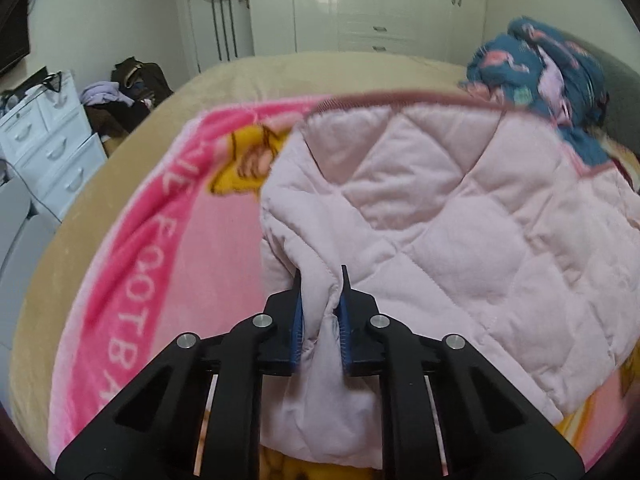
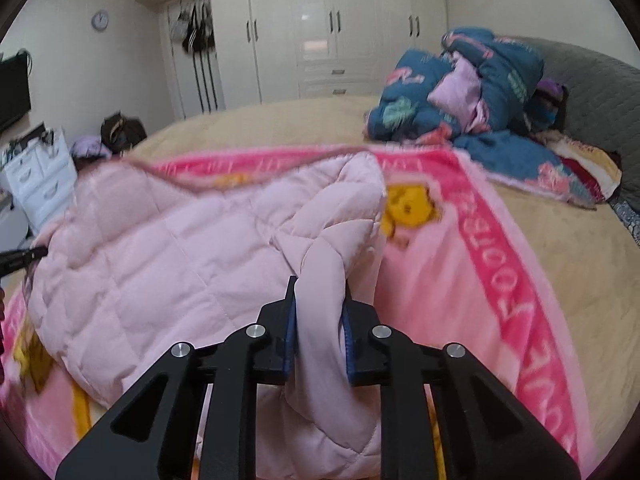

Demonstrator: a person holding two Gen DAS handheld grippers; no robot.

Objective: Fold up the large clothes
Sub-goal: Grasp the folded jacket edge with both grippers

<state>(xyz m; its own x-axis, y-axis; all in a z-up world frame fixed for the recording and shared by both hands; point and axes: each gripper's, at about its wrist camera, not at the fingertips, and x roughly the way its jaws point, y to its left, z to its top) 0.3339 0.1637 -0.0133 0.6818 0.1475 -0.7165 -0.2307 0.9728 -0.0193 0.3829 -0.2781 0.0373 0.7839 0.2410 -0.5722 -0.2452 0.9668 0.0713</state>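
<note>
A pale pink quilted jacket (image 1: pixel 440 220) lies on a pink cartoon blanket (image 1: pixel 160 240) spread over the bed. My left gripper (image 1: pixel 321 276) is shut on a bunched fold at the jacket's near left edge, the cloth pinched between its blue pads. In the right wrist view the same jacket (image 2: pixel 160 248) spreads to the left. My right gripper (image 2: pixel 320 286) is shut on a fold at the jacket's near right edge. The other gripper's black tip (image 2: pixel 24 258) shows at the far left edge of that view.
A blue patterned quilt (image 2: pixel 472 92) is heaped at the bed's far right by the grey headboard (image 2: pixel 592 92). The tan bedspread (image 2: pixel 280 124) extends beyond the blanket. White wardrobes (image 2: pixel 340 28) line the back wall. White drawers (image 1: pixel 48 148) and a clothes pile (image 1: pixel 128 88) stand left.
</note>
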